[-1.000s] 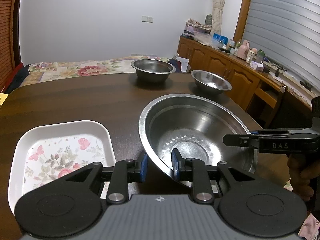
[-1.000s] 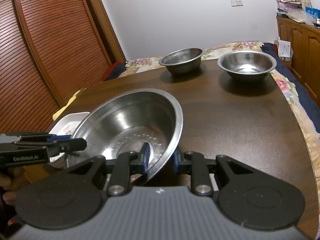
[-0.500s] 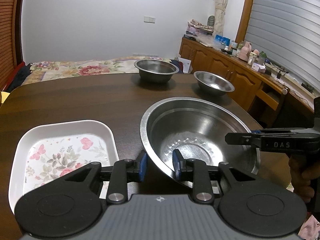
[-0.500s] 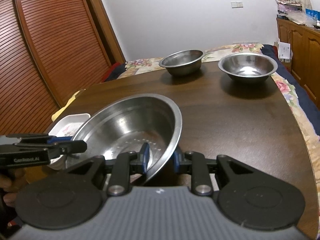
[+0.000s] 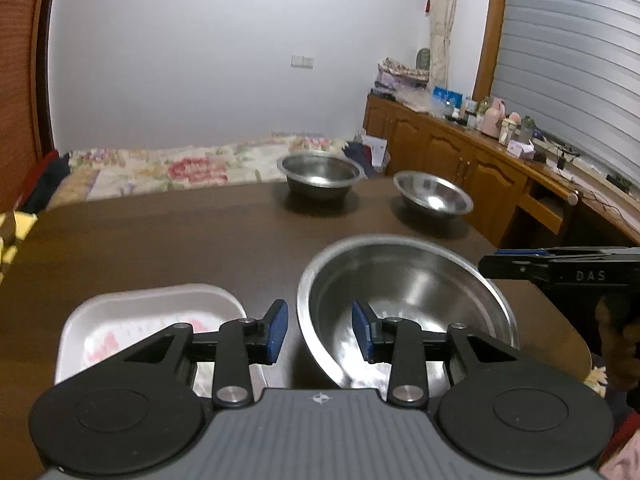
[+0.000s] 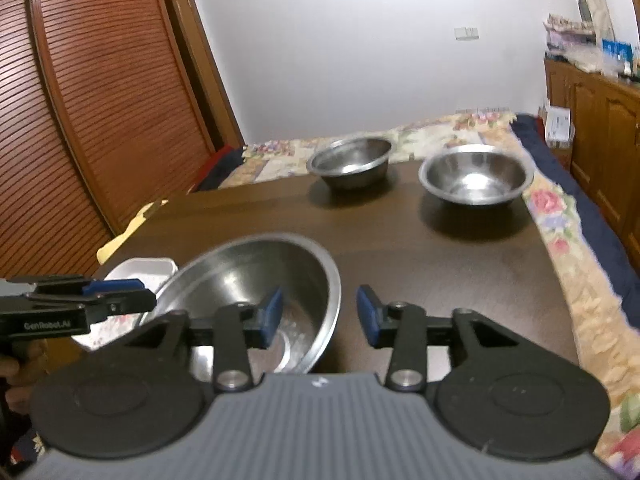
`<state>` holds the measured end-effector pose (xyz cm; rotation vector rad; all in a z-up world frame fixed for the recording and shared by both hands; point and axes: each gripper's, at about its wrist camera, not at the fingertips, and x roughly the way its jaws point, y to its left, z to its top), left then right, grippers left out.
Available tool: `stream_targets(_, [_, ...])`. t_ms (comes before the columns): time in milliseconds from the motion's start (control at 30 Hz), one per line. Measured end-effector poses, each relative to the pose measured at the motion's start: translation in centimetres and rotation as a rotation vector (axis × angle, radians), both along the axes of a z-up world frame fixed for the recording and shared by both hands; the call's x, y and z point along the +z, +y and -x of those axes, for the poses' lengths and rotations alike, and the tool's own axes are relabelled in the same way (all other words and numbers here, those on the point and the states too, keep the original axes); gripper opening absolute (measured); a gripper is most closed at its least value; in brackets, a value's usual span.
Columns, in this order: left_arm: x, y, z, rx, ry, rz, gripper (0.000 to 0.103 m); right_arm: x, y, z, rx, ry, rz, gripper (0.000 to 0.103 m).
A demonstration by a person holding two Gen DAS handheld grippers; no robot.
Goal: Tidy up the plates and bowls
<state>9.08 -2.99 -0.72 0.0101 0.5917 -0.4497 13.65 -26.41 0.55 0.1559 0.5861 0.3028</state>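
Note:
A large steel bowl [image 5: 404, 300] [image 6: 248, 280] sits on the dark wooden table [image 5: 160, 240] near its front edge. My left gripper [image 5: 318, 334] straddles the bowl's left rim. Its jaws are opening, and the blue pads [image 5: 276, 330] stand off the metal. My right gripper [image 6: 320, 316] straddles the opposite rim in the same way, jaws opening and pads [image 6: 368, 316] clear of it. Each gripper shows in the other's view, the right gripper [image 5: 560, 272] and the left gripper [image 6: 80, 308]. A white floral dish [image 5: 152, 320] [image 6: 140, 272] lies just left of the bowl.
Two smaller steel bowls [image 5: 320, 174] [image 5: 434, 196] stand apart at the table's far side. A floral bedspread [image 5: 180, 168] lies beyond the table, and wooden cabinets [image 5: 460, 160] run along the right wall. Slatted wooden doors [image 6: 80, 120] stand at the left.
Both grippers' jaws have widened off the large bowl's rim. The bowl, held tilted before, now lies lower and more level on the table.

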Motion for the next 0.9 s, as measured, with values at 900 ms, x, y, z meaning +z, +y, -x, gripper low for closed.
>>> stream_targets(900, [6.6, -0.1, -3.0, -0.002, -0.159, 0.010, 0.068, 7.5, 0.8, -0.6, 0.023, -0.196, 0.090, 0.050])
